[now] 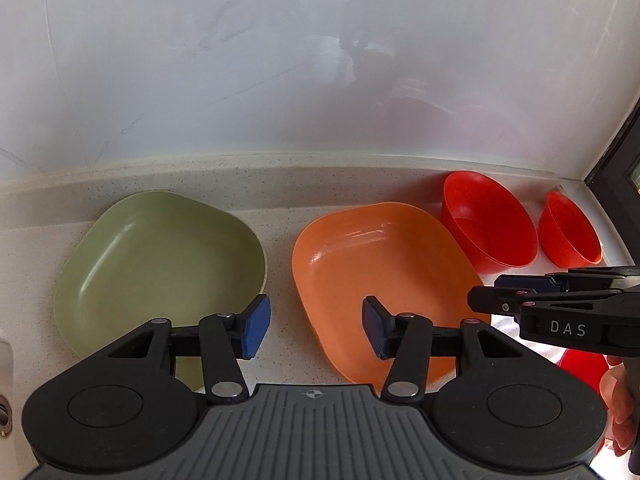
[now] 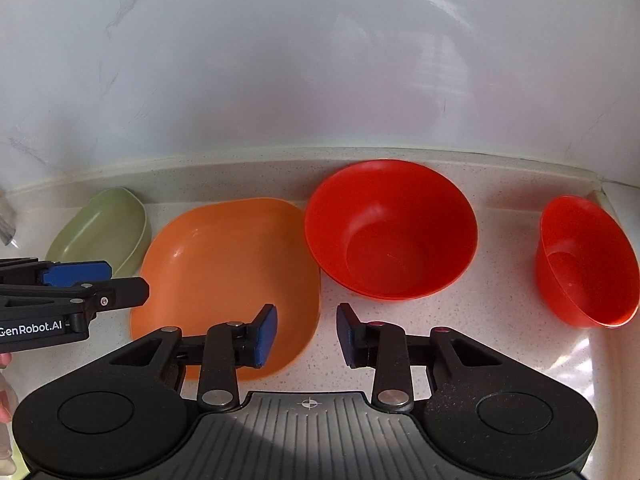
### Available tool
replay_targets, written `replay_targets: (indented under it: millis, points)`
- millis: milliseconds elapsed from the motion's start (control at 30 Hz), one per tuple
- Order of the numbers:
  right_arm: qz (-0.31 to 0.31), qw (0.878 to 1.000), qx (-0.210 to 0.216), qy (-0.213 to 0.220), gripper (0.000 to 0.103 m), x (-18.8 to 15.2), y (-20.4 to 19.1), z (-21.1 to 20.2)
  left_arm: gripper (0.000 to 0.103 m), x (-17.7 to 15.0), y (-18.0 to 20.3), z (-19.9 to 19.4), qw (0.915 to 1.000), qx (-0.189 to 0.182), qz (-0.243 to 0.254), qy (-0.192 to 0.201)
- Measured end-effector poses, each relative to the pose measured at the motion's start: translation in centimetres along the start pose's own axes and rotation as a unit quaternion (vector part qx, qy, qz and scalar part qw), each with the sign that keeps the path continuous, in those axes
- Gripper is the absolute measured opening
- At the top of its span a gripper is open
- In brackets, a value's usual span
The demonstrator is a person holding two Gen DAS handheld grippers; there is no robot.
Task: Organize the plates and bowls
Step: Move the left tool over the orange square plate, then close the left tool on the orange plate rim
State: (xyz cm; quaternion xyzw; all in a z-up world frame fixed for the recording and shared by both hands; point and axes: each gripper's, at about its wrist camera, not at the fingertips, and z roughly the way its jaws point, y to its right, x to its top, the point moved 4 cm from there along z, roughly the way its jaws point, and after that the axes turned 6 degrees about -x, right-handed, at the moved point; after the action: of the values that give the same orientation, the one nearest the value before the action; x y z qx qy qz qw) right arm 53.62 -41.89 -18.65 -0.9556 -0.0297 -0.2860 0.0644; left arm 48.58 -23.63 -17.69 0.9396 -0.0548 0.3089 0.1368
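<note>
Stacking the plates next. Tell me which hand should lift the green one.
Left. The left gripper hangs open beside the green plate; the right gripper sits farther away, past the orange plate.

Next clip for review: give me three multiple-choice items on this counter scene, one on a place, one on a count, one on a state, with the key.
1. What lies directly beside the green plate?
A. the orange plate
B. the big red bowl
C. the small red bowl

2. How many red bowls stand against the back of the counter?
A. one
B. two
C. four

3. What do the right gripper and left gripper hold?
A. a plate each
B. one bowl together
C. nothing

Key: 1 A, the orange plate sits between the green plate and the bowls. 2 B, one big and one small. 3 C, only bare gaps show between both pairs of blue pads.
</note>
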Motion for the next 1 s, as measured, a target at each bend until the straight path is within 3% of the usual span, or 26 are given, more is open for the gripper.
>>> replay_targets:
  millis: [367, 433, 600, 1000]
  points:
    - [0.005, 1.000, 0.008, -0.022, 0.028, 0.6, -0.2, 1.8, 0.030, -0.4, -0.7, 1.6, 0.9995, -0.019, -0.018, -0.018]
    - [0.009, 1.000, 0.006, -0.024, 0.027, 0.8, -0.2, 2.1, 0.022, -0.4, -0.6, 1.7, 0.9996, -0.015, -0.013, -0.022]
    - [0.015, 0.999, 0.008, -0.028, 0.011, 0.9, -0.1, 2.4, 0.013, -0.2, -0.6, 2.4, 0.9996, -0.002, -0.012, -0.025]
    - [0.006, 0.999, -0.004, -0.033, 0.007, 0.7, -0.4, 2.9, 0.010, -0.5, -0.3, 2.9, 0.9997, 0.004, -0.003, -0.022]
